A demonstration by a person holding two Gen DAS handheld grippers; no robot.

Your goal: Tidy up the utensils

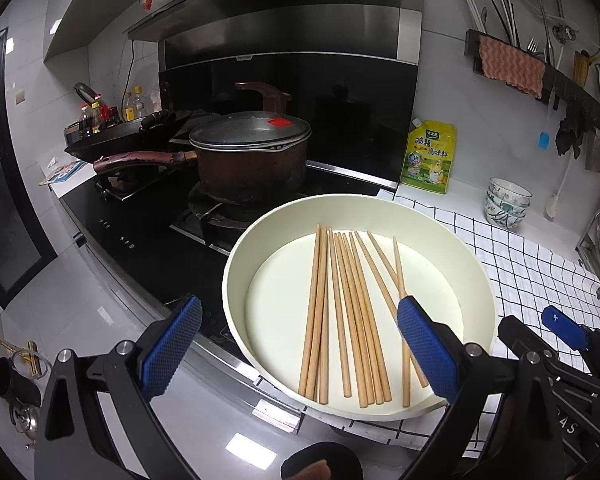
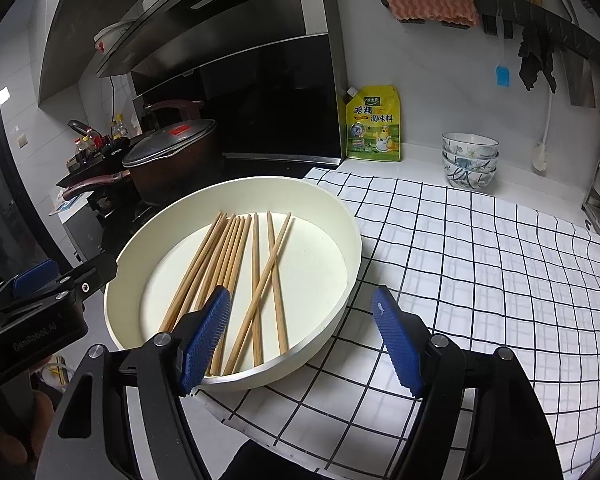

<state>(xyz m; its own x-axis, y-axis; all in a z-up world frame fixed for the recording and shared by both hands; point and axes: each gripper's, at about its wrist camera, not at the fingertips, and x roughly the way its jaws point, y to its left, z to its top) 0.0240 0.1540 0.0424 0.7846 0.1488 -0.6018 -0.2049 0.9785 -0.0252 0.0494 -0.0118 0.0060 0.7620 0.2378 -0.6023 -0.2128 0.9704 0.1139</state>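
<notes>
Mostly parallel wooden chopsticks (image 1: 348, 312) (two crossed)

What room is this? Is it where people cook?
Yes, it looks like a home kitchen: a lidded pot sits on a stove beneath a range hood, and wooden chopsticks lie in a white basin.

Both wrist cameras look down and forward from close above the counter's near edge. The left view faces the stove (image 1: 148, 216) and round tray (image 1: 236, 264); the right view sits further right, over the checked cloth (image 2: 480, 264). Both share tray, chopsticks (image 1: 340, 312) and pot (image 1: 252, 160).
</notes>
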